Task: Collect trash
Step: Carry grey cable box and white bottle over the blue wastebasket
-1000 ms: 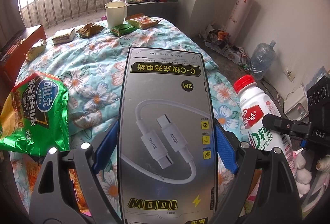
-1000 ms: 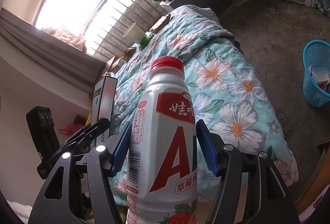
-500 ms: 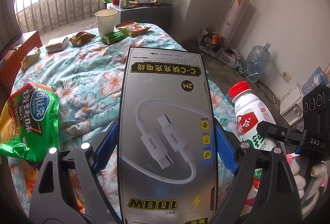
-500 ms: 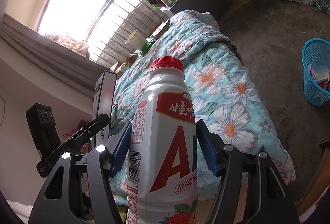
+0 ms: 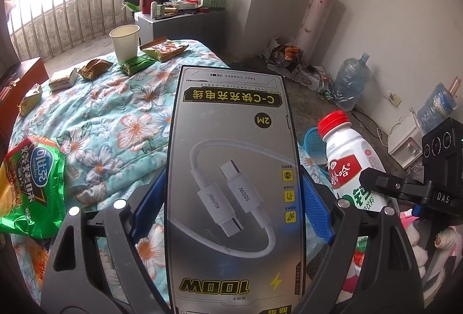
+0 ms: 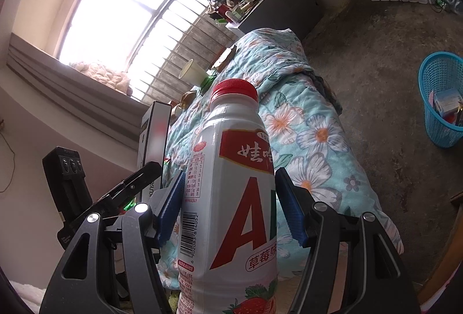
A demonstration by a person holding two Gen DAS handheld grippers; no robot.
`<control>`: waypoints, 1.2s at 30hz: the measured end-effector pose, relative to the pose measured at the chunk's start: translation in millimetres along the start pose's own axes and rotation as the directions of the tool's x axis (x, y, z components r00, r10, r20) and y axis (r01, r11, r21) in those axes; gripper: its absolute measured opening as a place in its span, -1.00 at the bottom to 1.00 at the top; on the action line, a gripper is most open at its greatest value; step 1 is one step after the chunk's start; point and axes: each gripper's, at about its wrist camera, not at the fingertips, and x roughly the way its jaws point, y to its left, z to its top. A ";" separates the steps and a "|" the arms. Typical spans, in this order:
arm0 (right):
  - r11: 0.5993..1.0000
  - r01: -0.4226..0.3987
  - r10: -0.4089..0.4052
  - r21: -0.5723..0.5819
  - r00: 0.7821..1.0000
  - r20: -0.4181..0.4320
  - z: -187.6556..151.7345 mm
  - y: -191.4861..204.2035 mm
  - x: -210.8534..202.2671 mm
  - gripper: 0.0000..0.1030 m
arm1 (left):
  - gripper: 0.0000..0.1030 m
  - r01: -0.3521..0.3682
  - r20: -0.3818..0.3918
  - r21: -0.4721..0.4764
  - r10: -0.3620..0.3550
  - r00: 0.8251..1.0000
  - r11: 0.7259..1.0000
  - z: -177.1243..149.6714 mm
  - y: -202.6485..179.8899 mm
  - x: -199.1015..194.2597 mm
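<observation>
Both hands are full rn. Left gripper (image 5: 234,195) is clamped on a cable box (image 5: 234,184), blue pads pressed on both long edges, box standing upright w/ the print upside down to the cam. Right gripper (image 6: 230,207) is clamped on a white milk bottle (image 6: 231,212) w/ red cap, also upright, pads squeezing it around the label. Both are held up off the floral quilt (image 5: 115,126), near its edge, the bottle just beside the box on the box's right.

Rest of the trash, going by the quilt: green chip bag (image 5: 31,186) lies on its near left part. At the far end of the quilt there's a paper cup (image 5: 125,42) standing upright, w/ a row of snack wrappers (image 5: 94,68) strung out beside it toward the left edge. Couldn't tell you if the cup's got anything in it.

Blue basket (image 6: 442,100) sits on the concrete floor, well apart from the quilt on its right side, w/ a few small boxes already inside. From the left cam you only catch a sliver of it behind the box. Beyond the quilt's far end is a grey cabinet (image 5: 179,22) piled w/ clutter, and a big water jug (image 5: 351,81) stands against the wall further right.
</observation>
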 end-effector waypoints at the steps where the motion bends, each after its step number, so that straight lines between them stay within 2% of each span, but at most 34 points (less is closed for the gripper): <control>1: 1.000 -0.002 0.002 0.003 1.000 0.006 0.5 -0.8 -2.9 0.19 | 0.58 0.004 0.002 0.006 -0.004 1.000 1.000 1.8 -3.5 0.4; 18: 0.997 -0.014 0.003 0.074 0.989 0.145 9.3 -36.8 -55.4 0.19 | 0.58 0.090 -0.002 0.118 -0.090 0.996 0.989 26.4 -74.5 20.5; 36: 0.968 0.006 -0.085 0.250 0.949 0.304 12.7 -115.2 -109.5 0.19 | 0.58 0.227 -0.085 0.266 -0.211 0.974 0.937 52.0 -179.0 76.8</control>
